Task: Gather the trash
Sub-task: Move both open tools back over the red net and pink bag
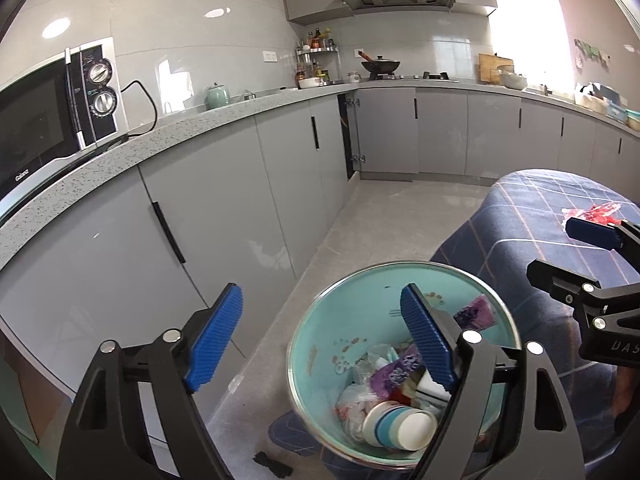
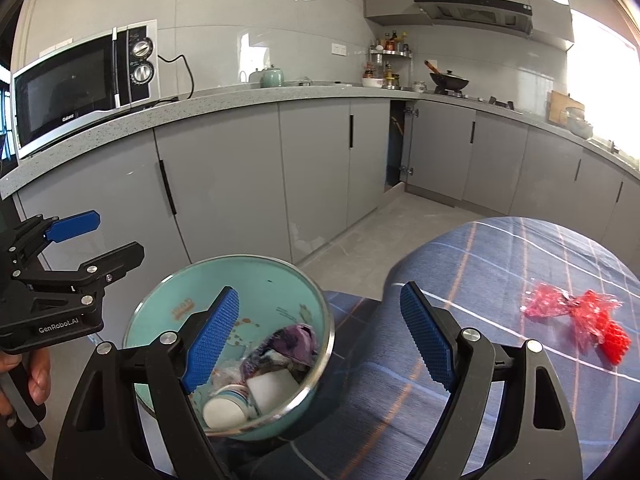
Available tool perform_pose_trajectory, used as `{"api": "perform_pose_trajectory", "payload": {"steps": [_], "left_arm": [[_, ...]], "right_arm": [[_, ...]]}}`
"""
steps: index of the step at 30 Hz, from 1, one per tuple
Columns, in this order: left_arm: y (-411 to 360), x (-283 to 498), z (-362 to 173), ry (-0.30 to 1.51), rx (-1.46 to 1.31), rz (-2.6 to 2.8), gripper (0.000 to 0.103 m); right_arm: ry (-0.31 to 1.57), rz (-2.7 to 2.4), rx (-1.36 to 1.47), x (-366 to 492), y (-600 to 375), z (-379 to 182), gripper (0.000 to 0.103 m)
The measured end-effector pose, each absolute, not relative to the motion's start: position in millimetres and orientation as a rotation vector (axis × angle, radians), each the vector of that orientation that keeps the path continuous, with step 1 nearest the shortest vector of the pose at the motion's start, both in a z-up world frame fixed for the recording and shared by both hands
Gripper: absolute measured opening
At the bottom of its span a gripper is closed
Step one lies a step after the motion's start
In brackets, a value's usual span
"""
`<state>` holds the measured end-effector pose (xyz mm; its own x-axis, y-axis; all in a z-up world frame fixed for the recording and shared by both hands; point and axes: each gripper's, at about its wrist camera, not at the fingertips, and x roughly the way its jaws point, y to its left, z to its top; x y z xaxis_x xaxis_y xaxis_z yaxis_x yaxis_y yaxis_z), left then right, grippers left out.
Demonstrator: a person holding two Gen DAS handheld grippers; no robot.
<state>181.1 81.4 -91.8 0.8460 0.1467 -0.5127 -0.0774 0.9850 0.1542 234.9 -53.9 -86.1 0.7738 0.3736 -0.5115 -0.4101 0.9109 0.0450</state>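
We hold both grippers over a kitchen floor beside a table covered in a blue plaid cloth (image 2: 500, 264). Our left gripper (image 1: 320, 340) has its blue pads spread wide with nothing between them; it hangs above the teal trash bin (image 1: 340, 320), its right-hand pad over the bin's mouth and the other out over the grey floor. Our right gripper (image 2: 320, 340) is likewise wide open and grips nothing, one pad above the bin's rim and the other above the near left edge of the cloth. The bin stands on the floor just beside the table's left edge and already holds a white-and-blue paper cup (image 1: 404, 424) lying on its side, crumpled clear plastic (image 1: 356, 400), a purple wrapper (image 1: 394, 368) and a white block (image 2: 272, 390). A red crinkled wrapper (image 2: 576, 316) lies on the cloth toward the table's right side, well apart from both grippers. Behind, a microwave (image 2: 80, 88) sits on the speckled counter (image 2: 224, 100) above grey cabinets (image 2: 224, 184), one door ajar in the far corner.
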Motion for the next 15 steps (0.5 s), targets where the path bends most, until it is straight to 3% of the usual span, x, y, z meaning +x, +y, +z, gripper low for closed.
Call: {"api": "perform_pose_trajectory", "payload": {"steps": [6, 15], "left_arm": [[54.3, 184.1, -92.7, 0.542, 0.154, 0.073, 0.089], [-8.1, 206.8, -89.0, 0.551, 0.195, -0.033, 0.089]], "right_arm": [[0.549, 0.375, -0.063, 236.3, -83.5, -87.4, 0.082], [0.56, 0.22, -0.052, 243.3, -163.9, -76.4, 0.082]]}}
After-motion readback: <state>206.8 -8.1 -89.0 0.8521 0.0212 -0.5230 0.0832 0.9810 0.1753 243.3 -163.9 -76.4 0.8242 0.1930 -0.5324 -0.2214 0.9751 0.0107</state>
